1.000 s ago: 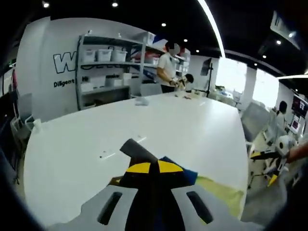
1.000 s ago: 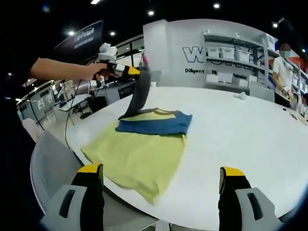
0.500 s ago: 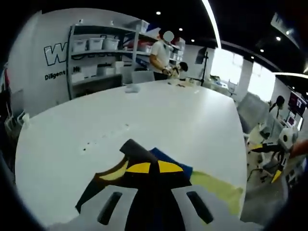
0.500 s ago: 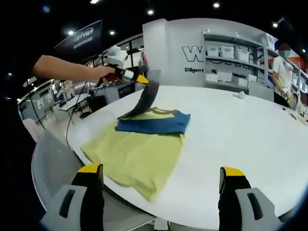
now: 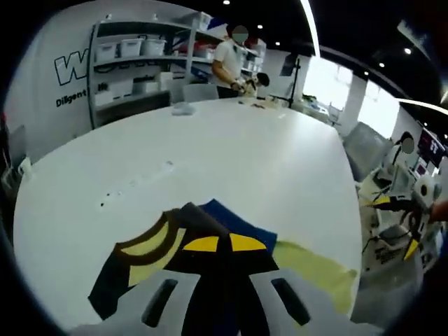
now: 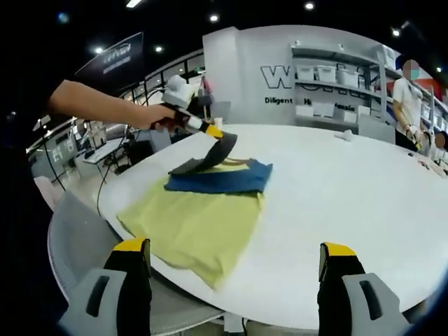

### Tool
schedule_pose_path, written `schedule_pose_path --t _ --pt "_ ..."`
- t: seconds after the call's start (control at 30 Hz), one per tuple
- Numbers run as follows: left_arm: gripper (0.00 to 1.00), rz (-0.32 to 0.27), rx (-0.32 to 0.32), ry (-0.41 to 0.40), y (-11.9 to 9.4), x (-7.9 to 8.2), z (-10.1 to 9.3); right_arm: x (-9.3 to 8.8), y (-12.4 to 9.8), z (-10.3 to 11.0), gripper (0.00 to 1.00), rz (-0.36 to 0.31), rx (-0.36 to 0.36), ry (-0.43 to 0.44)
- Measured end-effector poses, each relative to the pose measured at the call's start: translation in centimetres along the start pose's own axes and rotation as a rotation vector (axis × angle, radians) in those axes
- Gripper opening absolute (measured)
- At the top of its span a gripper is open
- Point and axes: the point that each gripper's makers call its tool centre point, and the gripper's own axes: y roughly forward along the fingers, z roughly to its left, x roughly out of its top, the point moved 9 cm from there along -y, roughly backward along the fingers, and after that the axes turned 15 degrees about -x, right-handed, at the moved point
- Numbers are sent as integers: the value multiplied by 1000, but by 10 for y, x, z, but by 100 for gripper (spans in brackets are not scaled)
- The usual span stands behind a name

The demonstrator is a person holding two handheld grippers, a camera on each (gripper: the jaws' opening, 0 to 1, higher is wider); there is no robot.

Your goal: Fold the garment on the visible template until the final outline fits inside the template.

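Garment colours on the white worktop (image 6: 364, 210)

Shirt (image 6: 199, 220) is showing pale yellow-green, a blue band, a dark sleeve trimmed yellow; tongs (image 6: 227, 262) are showing yellow-tipped black.

A person (image 5: 229, 57) stands by shelving (image 5: 133, 66) with bins beyond the white table (image 5: 238, 161)

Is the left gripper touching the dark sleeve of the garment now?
Touching. In the left gripper view, the left gripper is shut on the dark sleeve, which spreads out from its closed tips.

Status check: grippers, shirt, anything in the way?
Left gripper shut on dark sleeve, holding it over the shirt. Right gripper open, off the cloth. Table around the shirt unobstructed.
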Motion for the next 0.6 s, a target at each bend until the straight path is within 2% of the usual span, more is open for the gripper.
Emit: schedule_pose_path --t 0.23,0.6 --pt "3 35 -5 -16 19 -7 2 -3 2 0 99 5 8 27" --pt "3 111 -18 -50 52 -31 2 -7 3 -9 99 18 13 35"
